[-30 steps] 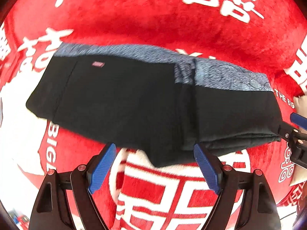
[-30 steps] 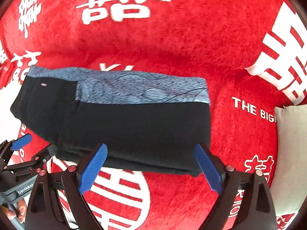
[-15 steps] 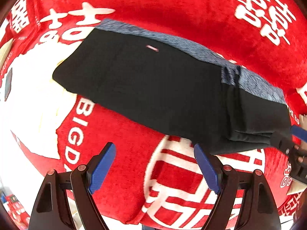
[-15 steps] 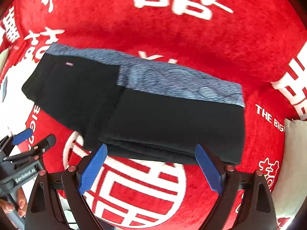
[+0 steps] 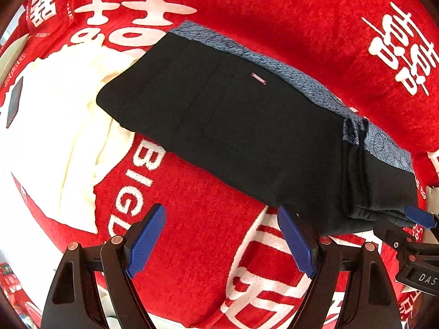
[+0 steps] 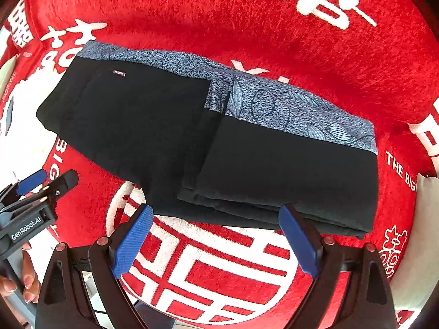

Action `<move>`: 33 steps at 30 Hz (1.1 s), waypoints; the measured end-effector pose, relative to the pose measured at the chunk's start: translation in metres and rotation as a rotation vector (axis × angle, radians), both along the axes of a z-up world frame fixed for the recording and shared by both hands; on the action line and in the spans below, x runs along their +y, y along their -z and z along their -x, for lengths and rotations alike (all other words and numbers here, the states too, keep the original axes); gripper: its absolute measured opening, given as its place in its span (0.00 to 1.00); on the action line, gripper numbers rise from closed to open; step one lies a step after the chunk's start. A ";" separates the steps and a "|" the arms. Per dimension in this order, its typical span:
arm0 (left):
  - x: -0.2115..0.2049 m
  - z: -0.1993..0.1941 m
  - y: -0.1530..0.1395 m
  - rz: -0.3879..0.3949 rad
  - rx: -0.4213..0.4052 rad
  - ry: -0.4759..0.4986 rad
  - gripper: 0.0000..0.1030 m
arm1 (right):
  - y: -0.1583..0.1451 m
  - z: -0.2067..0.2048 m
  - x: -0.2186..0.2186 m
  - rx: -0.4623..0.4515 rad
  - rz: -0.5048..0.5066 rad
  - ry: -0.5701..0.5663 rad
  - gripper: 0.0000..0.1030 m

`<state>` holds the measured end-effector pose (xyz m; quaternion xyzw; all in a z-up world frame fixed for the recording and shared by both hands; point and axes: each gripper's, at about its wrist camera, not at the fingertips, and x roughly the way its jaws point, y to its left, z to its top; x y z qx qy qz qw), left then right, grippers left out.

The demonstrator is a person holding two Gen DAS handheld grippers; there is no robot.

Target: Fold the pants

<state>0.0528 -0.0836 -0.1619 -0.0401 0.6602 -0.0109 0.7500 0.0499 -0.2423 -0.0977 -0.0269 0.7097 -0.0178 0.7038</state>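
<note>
Nearest, the left gripper [image 5: 222, 242] and right gripper [image 6: 216, 242] both hang released and empty over the red blanket [image 6: 315, 44], while the folded black pants [image 6: 247, 150] lie beyond toward twelve o'clock.

Folded black pants [image 5: 247, 137] lying on the red blanket [image 5: 301, 27] — left gripper [image 5: 222, 238] hovering wide open, nothing in it.

2 wrist fisheyes, looking straight down, sharing pants [image 5: 247, 142] [image 6: 208, 148]

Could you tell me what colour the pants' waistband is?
Blue-grey with a dark leaf print, clearest in the right wrist view: waistband.
</note>
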 end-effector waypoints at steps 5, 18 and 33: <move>0.010 -0.001 0.004 0.001 0.006 -0.010 0.82 | 0.005 -0.002 0.007 0.010 -0.003 -0.002 0.92; 0.043 -0.021 0.018 0.058 0.019 -0.123 0.82 | 0.018 -0.004 0.002 -0.001 0.001 0.031 0.92; 0.104 -0.032 0.050 0.359 -0.024 -0.270 0.82 | 0.052 0.005 -0.015 -0.006 -0.031 0.053 0.92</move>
